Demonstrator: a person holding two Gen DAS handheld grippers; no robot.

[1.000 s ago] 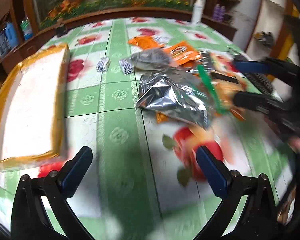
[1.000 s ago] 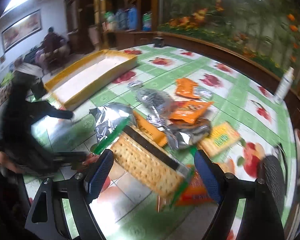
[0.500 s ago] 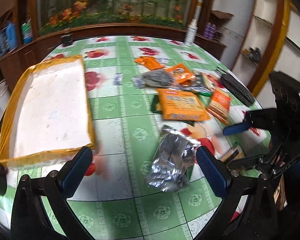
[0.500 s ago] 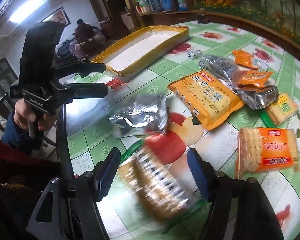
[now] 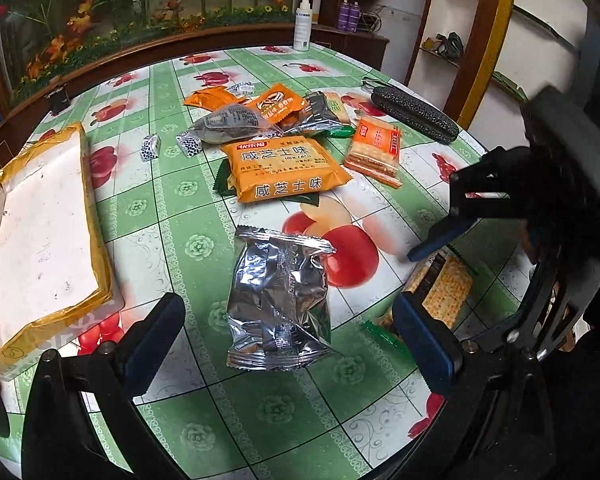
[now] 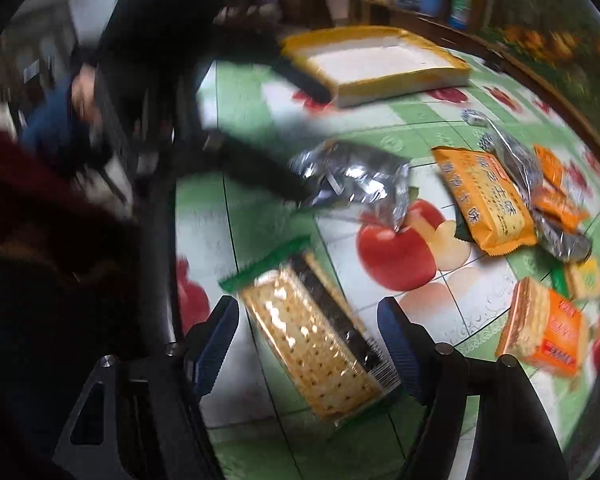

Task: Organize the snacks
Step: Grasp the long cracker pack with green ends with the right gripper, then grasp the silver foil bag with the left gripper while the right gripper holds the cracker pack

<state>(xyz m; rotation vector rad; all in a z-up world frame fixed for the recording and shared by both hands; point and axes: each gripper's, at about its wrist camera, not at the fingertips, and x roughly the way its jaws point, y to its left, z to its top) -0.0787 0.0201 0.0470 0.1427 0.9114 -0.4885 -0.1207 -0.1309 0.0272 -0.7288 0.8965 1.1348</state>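
Note:
My left gripper (image 5: 288,340) is open, its fingers either side of a silver foil snack bag (image 5: 278,300) lying flat on the table; the bag also shows in the right wrist view (image 6: 356,176). My right gripper (image 6: 308,344) is open around a clear cracker pack with green ends (image 6: 316,336), which lies on the table near its edge; the pack also shows in the left wrist view (image 5: 440,292). A pile of snacks lies beyond: a large orange pack (image 5: 284,168), an orange cracker pack (image 5: 376,150), a grey bag (image 5: 232,124).
A shallow white tray with a yellow rim (image 5: 40,232) lies at the left of the round table, also in the right wrist view (image 6: 380,64). A black case (image 5: 414,114) and a white spray bottle (image 5: 302,24) stand at the far side. Small wrapped sweets (image 5: 150,148) lie near the tray.
Both grippers pulled back toward the near table edge. The silver bag and the cracker pack were moved out of the pile and now lie on the table apart from it.

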